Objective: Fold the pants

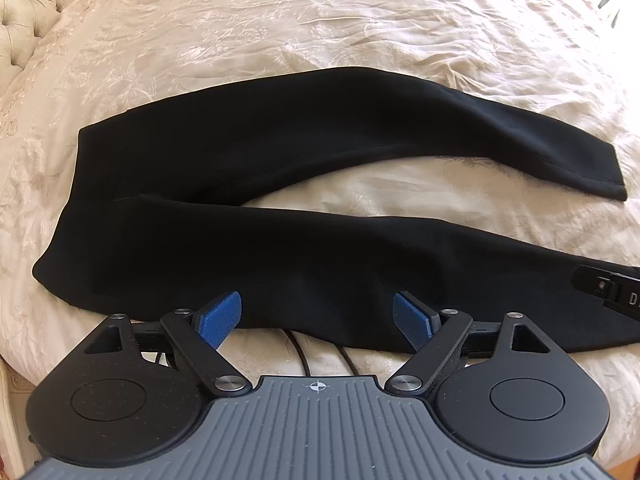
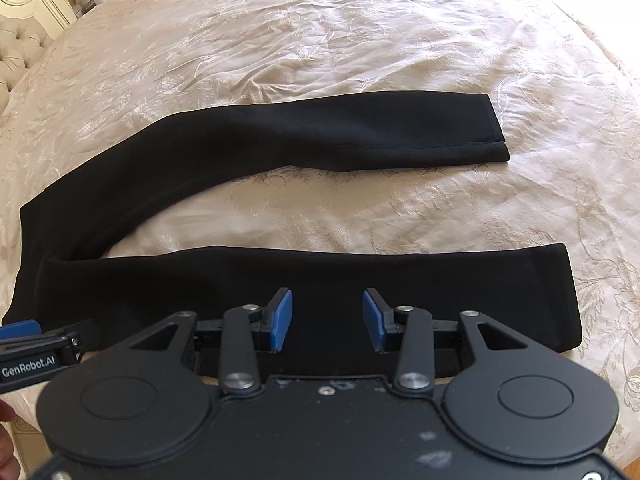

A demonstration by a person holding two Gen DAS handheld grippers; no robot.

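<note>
Spread flat across the cream embroidered bedspread (image 1: 320,20): black fabric pants (image 1: 280,168), legs parted. Poised over the near leg, left gripper (image 1: 318,320) and right gripper (image 2: 327,320), blue pads wide apart, pinching nothing.

item: black pants (image 2: 256,148), plain dark fabric, no visible pattern
state: unfolded, lying flat on cream bedspread (image 2: 360,40)
pose: legs spread in a sideways V, joined at 9 o'clock, hems toward 3 o'clock
far leg: curves up toward 1 o'clock, hem stitched
near leg: runs straight across at 6 o'clock, just under my view
</note>
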